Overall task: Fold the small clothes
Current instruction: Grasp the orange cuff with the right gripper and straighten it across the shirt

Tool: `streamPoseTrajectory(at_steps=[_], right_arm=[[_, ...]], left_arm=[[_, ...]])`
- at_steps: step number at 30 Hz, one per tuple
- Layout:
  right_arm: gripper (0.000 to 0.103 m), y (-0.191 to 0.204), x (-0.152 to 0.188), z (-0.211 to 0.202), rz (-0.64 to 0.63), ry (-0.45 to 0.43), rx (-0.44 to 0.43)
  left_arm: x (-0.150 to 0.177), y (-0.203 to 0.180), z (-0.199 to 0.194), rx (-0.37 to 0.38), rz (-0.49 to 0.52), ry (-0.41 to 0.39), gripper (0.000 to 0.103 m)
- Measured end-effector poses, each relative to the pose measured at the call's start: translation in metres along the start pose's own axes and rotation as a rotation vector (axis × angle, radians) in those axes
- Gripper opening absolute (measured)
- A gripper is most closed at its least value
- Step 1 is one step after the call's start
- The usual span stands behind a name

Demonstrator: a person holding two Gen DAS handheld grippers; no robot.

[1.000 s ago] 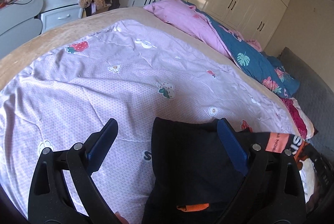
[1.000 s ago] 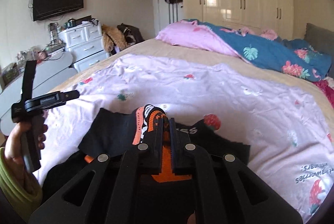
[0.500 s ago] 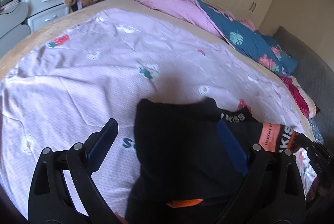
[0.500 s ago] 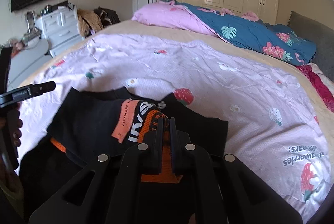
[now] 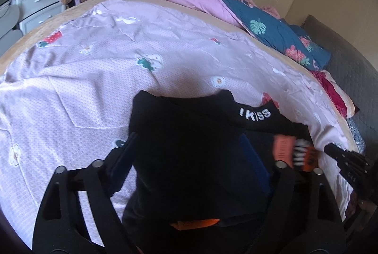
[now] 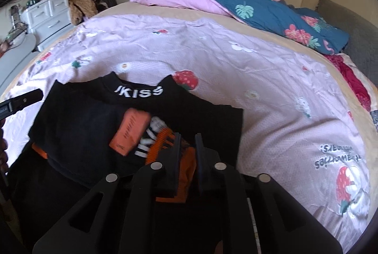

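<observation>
The black garment (image 6: pixel 99 121), with white "KISS" lettering on its collar band and orange patches, lies partly folded on the lilac strawberry-print sheet (image 6: pixel 236 69) of the bed, close to the bed's near edge. The right tool (image 6: pixel 188 147) sits low over the garment's orange part; its jaws, which have just been opening, stand a narrow gap apart with orange cloth between them, the pads no longer pressing on it. The left tool (image 5: pixel 189 154) hangs over the garment's other side, near the same edge; its jaws have just been closing but are widely apart, one blue pad out over the sheet, the other against the black cloth, nothing clamped. A pink and blue floral quilt (image 6: pixel 248 8) is heaped along the bed's far edge.
</observation>
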State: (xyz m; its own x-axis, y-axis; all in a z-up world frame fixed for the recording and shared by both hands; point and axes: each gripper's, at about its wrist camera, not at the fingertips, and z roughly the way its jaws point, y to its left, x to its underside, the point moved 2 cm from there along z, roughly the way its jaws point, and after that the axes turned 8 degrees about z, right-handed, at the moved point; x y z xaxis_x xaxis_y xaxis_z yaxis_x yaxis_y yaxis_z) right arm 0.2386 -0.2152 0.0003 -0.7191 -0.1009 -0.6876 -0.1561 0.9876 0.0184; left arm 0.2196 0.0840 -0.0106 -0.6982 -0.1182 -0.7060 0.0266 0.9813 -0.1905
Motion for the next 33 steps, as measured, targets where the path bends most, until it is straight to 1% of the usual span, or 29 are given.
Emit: streamPoseTrajectory(at_steps=[1, 2, 3, 4, 5, 6, 8, 10, 12, 13, 14, 16, 18, 20, 21, 22, 23, 25, 27, 29, 32, 33], right_arm=[[0.012, -0.001, 0.0, -0.001, 0.002, -0.004, 0.002], [0.012, -0.002, -0.001, -0.002, 0.005, -0.014, -0.007], [0.014, -0.001, -0.002, -0.003, 0.005, -0.02, -0.02], [0.018, 0.002, -0.001, -0.004, 0.002, -0.024, -0.038], [0.021, 0.005, -0.001, -0.004, -0.003, -0.029, -0.055], [0.023, 0.009, -0.001, -0.004, -0.01, -0.032, -0.076], [0.027, 0.022, 0.003, -0.001, -0.031, -0.021, -0.122], [0.027, 0.034, 0.008, 0.005, -0.049, 0.001, -0.15], [0.029, 0.046, 0.015, 0.013, -0.073, 0.036, -0.168], [0.032, 0.051, 0.018, 0.017, -0.086, 0.05, -0.173], [0.04, 0.056, 0.02, 0.02, -0.102, 0.065, -0.177], [0.047, 0.062, 0.026, 0.025, -0.125, 0.094, -0.187], [0.047, 0.06, 0.029, 0.03, -0.135, 0.117, -0.159], [0.048, 0.054, 0.037, 0.041, -0.153, 0.165, -0.098], [0.05, 0.05, 0.041, 0.046, -0.164, 0.179, -0.07], [0.051, 0.045, 0.046, 0.049, -0.159, 0.183, -0.076], [0.051, 0.039, 0.048, 0.05, -0.125, 0.186, -0.109], [0.051, 0.028, 0.046, 0.051, -0.062, 0.202, -0.143], [0.051, 0.026, 0.047, 0.051, -0.056, 0.202, -0.146], [0.052, 0.031, 0.047, 0.048, -0.065, 0.192, -0.131], [0.052, 0.033, 0.042, 0.04, -0.057, 0.168, -0.149], [0.053, 0.032, 0.04, 0.038, -0.048, 0.161, -0.154]], left_arm=[[0.002, -0.002, 0.002, 0.004, 0.006, 0.009, 0.062], [0.003, -0.003, 0.004, 0.008, 0.011, 0.015, 0.058], [0.005, -0.005, 0.006, 0.021, 0.016, 0.021, 0.051], [0.007, -0.006, 0.007, 0.032, 0.016, 0.022, 0.045], [0.01, -0.007, 0.009, 0.045, 0.017, 0.027, 0.044], [0.013, -0.009, 0.011, 0.053, 0.018, 0.037, 0.042], [0.02, -0.013, 0.019, 0.056, 0.035, 0.075, 0.041], [0.027, -0.014, 0.028, 0.023, 0.056, 0.118, 0.041], [0.032, -0.012, 0.034, 0.009, 0.065, 0.146, 0.041], [0.034, -0.009, 0.036, 0.013, 0.058, 0.156, 0.041], [0.035, -0.006, 0.037, 0.023, 0.05, 0.158, 0.041], [0.036, -0.001, 0.036, 0.036, 0.04, 0.162, 0.041], [0.037, 0.004, 0.036, 0.051, 0.026, 0.163, 0.041], [0.038, 0.005, 0.035, 0.052, 0.026, 0.165, 0.041], [0.038, 0.006, 0.035, 0.053, 0.026, 0.166, 0.041], [0.039, 0.006, 0.035, 0.055, 0.026, 0.167, 0.041], [0.039, 0.006, 0.035, 0.055, 0.029, 0.168, 0.041], [0.039, 0.006, 0.034, 0.054, 0.031, 0.169, 0.041], [0.039, 0.005, 0.033, 0.052, 0.034, 0.169, 0.041], [0.038, 0.002, 0.034, 0.045, 0.046, 0.169, 0.041], [0.035, -0.005, 0.032, 0.036, 0.075, 0.163, 0.048], [0.035, -0.007, 0.031, 0.036, 0.084, 0.161, 0.053]])
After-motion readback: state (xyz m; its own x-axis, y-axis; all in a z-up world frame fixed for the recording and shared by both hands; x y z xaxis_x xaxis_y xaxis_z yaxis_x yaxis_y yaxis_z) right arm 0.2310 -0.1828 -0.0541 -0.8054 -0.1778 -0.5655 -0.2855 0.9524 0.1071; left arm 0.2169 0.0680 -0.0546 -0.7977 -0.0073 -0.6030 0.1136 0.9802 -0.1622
